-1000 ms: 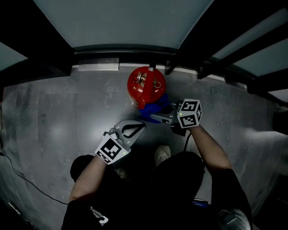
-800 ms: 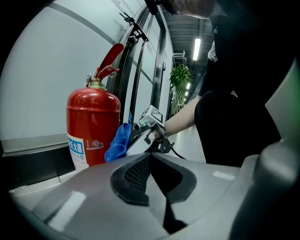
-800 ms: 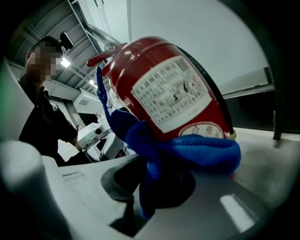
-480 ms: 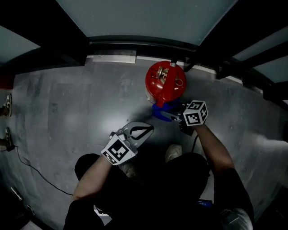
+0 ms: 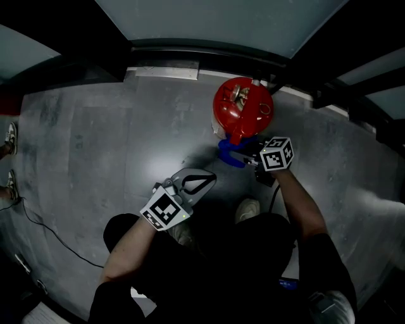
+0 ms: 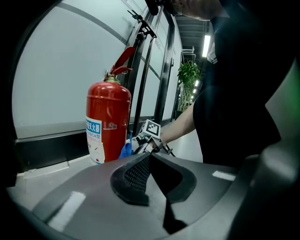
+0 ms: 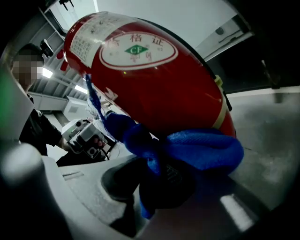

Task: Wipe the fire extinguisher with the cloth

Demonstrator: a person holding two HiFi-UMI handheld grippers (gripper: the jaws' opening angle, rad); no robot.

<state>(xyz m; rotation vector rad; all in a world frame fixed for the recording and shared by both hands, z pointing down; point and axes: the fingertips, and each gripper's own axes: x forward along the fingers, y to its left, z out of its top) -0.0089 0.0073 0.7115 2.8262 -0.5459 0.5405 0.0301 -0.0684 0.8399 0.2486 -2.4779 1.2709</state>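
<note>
Grey concrete floor (image 5: pixel 95 145), frosted glass panels (image 5: pixel 209 19)

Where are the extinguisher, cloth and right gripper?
extinguisher (image 6: pixel 108 122), left gripper view, red body.
cloth (image 7: pixel 201 150), right gripper view, bunched blue fold.
right gripper (image 5: pixel 245 157), head view, between its fingertips, gripping cloth.

Fire extinguisher (image 7: pixel 154 84), right gripper view: a white oval label (image 7: pixel 138 49) with a red border sits on the red cylinder. The characters "格" and "证" read clearly along its upper arc; the character before them is only partly legible. Green letters "CF" stand at the oval's centre. The smaller print beneath is too fine to read.

Left gripper view: a blue band (image 6: pixel 93 127) on the cylinder carries white Chinese characters, apparently "灭火器". The white panel (image 6: pixel 97 149) below it holds small print, illegible.
</note>
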